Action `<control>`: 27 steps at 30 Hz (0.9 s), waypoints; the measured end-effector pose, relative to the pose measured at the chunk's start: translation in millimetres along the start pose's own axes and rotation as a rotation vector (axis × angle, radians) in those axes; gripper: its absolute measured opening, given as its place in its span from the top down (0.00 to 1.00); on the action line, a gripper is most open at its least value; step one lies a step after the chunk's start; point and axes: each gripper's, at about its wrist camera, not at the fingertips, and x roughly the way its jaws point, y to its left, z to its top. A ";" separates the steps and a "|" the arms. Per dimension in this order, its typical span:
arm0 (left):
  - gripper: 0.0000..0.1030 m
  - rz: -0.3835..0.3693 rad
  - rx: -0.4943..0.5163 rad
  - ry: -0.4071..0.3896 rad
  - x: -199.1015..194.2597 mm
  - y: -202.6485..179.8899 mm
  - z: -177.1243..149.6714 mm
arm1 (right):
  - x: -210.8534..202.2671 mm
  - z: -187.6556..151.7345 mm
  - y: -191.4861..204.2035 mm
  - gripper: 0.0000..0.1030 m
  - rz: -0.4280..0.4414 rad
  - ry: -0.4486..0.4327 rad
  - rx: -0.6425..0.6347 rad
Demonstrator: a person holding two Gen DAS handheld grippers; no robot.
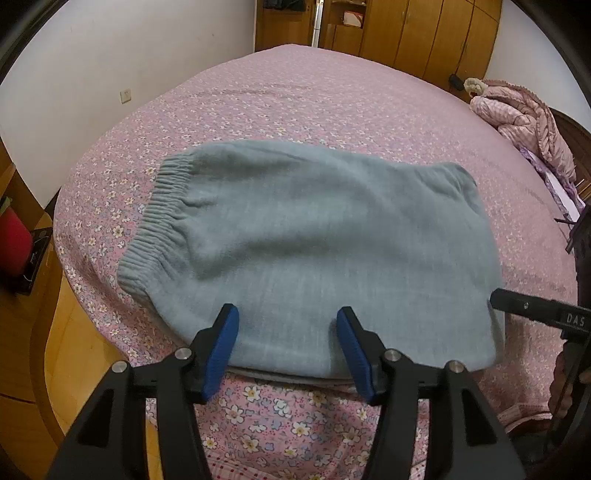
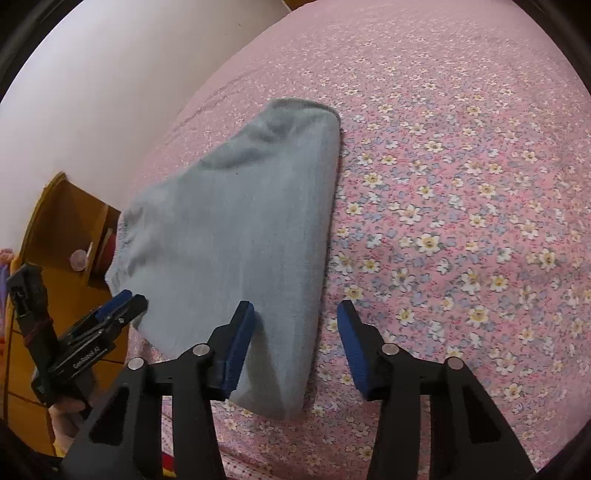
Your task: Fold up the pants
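- Nearest in the left wrist view, the left gripper (image 1: 287, 345) hangs with its jaws apart over the near edge of the pants (image 1: 314, 240). The blue pads (image 1: 221, 350) straddle the fabric without pinching it, so nothing is held.
- In the right wrist view, the right gripper (image 2: 295, 345) also stands parted and empty. Its left pad (image 2: 240, 347) lies over the near right corner of the pants (image 2: 236, 236); its right pad is over bare bedsheet (image 2: 461, 221) at about 3 o'clock of that corner.
- Judged from this, the fold looks laid down and the step in hand is letting go. To do it well, lift both grippers straight up and clear so no pad drags the top layer, then check that the edges line up.
- The pants lie near the foot of the bed, at about 12 o'clock from the left gripper. They form a compact grey-blue bundle, soft and slightly fuzzy, with a lower layer peeking out along the near edge.
- The ribbed elastic waistband (image 1: 155, 225) sits at about 10 o'clock, gathered and puckered. The top surface shows only shallow wrinkles.
- Farther off at about 2 o'clock, a pink quilted jacket (image 1: 524, 122) lies well apart from the pants.
- Farthest, at 12 o'clock, stands a wooden wardrobe (image 1: 424, 33).
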 end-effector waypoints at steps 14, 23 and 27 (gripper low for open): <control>0.39 0.009 0.014 0.002 1.2 -3.6 0.3 | -15.8 9.8 9.2 0.86 0.084 -0.034 -0.062; 0.39 -0.024 0.013 -0.017 -14.8 -7.9 -0.7 | -49.7 25.2 58.7 0.88 0.124 -0.085 -0.241; 0.39 -0.021 0.020 -0.035 -21.7 -7.6 1.2 | -54.0 32.9 80.5 0.88 0.098 -0.090 -0.334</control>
